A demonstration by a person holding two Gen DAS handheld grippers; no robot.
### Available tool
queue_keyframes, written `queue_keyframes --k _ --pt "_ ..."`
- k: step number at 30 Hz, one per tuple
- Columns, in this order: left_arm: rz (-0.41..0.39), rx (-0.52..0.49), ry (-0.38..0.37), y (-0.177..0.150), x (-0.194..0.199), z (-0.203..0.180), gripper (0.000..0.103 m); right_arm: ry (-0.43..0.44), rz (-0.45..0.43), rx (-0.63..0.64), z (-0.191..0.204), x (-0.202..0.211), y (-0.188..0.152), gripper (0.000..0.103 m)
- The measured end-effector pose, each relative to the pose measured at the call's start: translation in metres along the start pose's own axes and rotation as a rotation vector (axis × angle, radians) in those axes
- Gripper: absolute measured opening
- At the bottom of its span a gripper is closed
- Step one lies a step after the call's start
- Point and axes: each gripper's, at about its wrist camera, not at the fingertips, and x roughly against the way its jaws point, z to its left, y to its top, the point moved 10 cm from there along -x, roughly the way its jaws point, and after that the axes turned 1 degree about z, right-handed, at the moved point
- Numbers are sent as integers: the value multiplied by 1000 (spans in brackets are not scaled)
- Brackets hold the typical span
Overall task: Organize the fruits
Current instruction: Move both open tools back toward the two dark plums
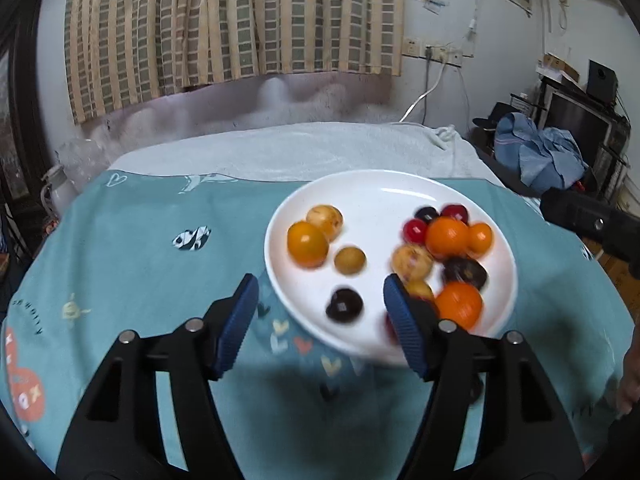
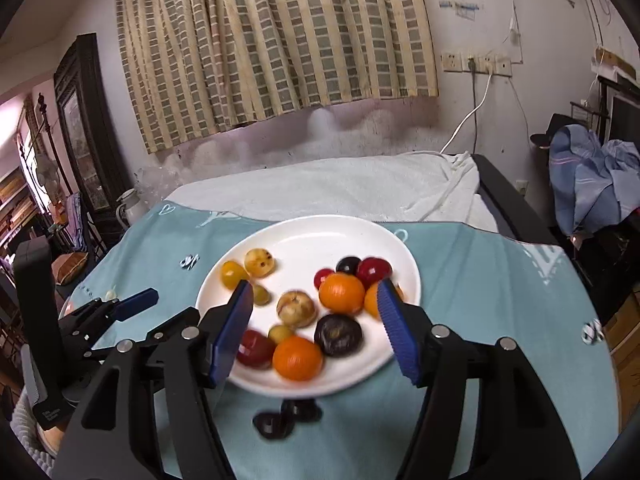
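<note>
A: What covers the table?
B: A teal cloth (image 1: 132, 248), with a striped curtain (image 2: 272, 40) behind. On it sits a white plate (image 2: 360, 236) of fruit (image 2: 342, 288).
A: And the jaws?
B: Both spread, pinching nothing. The left gripper (image 1: 320, 320) hangs over the plate's near rim, a dark plum (image 1: 344, 305) between its pads. The right gripper (image 2: 316, 332) frames the oranges; two dark fruits (image 2: 286, 418) lie off the plate, below its jaws.

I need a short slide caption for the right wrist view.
Open right gripper above white plate of mixed fruits on teal cloth.
</note>
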Motion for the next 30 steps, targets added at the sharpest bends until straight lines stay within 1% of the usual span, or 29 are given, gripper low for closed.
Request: queue_keyframes --k 4,8,10,14,19,24,30 --pt "-6 -30 8 -23 24 -9 67 1 9 -4 -3 21 -32 64" --pt "-6 -58 14 -44 38 -23 67 1 37 -40 -16 29 -61 64" --pt "-12 -79 18 -48 41 -29 67 -6 55 -67 -25 28 -67 64" --pt "-7 -120 0 -55 40 -48 67 13 57 -128 -33 30 -65 64" --pt "30 -156 -60 -65 34 -67 67 11 41 -144 -36 37 -61 65" --pt "57 -201 -107 -76 28 -82 67 15 49 -163 -39 36 -61 65" --pt "107 -237 -145 -86 13 -99 66 20 52 -167 -39 37 -60 65"
